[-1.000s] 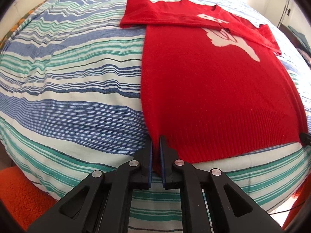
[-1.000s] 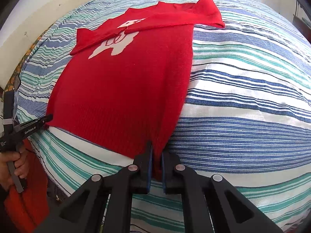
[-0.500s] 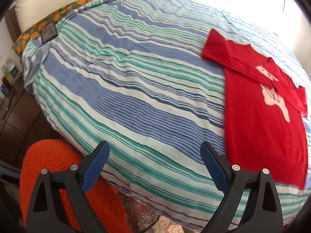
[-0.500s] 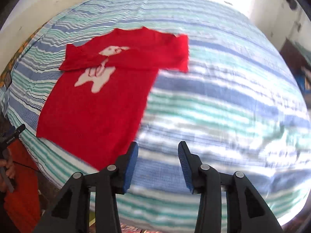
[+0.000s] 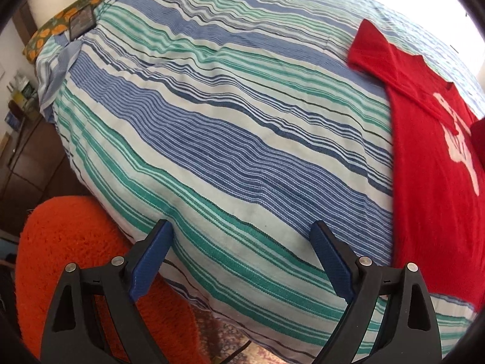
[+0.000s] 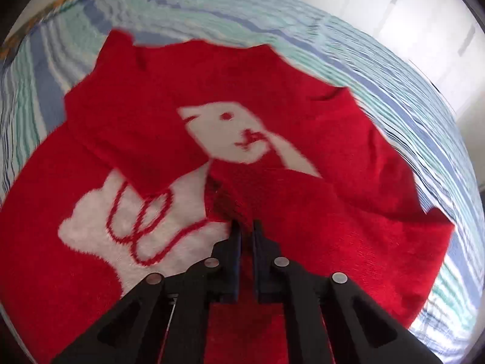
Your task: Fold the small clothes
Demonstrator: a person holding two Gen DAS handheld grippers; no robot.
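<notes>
A red sweater (image 5: 430,182) with a white animal motif (image 6: 230,133) lies flat on the striped bed cover (image 5: 212,121). In the left wrist view it lies at the right edge. My left gripper (image 5: 241,224) is open wide over bare cover near the bed's edge, left of the sweater, with nothing between its fingers. In the right wrist view, which is blurred, my right gripper (image 6: 247,223) is over the sweater's chest. Its jaws are shut on the cuff of the right sleeve (image 6: 230,194), which lies across the chest. The left sleeve (image 6: 127,139) is folded over the motif.
An orange fluffy rug (image 5: 69,242) lies below the bed's near edge, under my left gripper. A flowered pillow (image 5: 57,27) with a dark flat device (image 5: 80,22) sits at the bed's far left corner. Dark wooden furniture (image 5: 18,157) stands to the left.
Both grippers have let go of the sweater's hem corners. The left one opened wide and swung left, off the sweater. The right one opened, moved up over the chest and shut on the sleeve cuff.
</notes>
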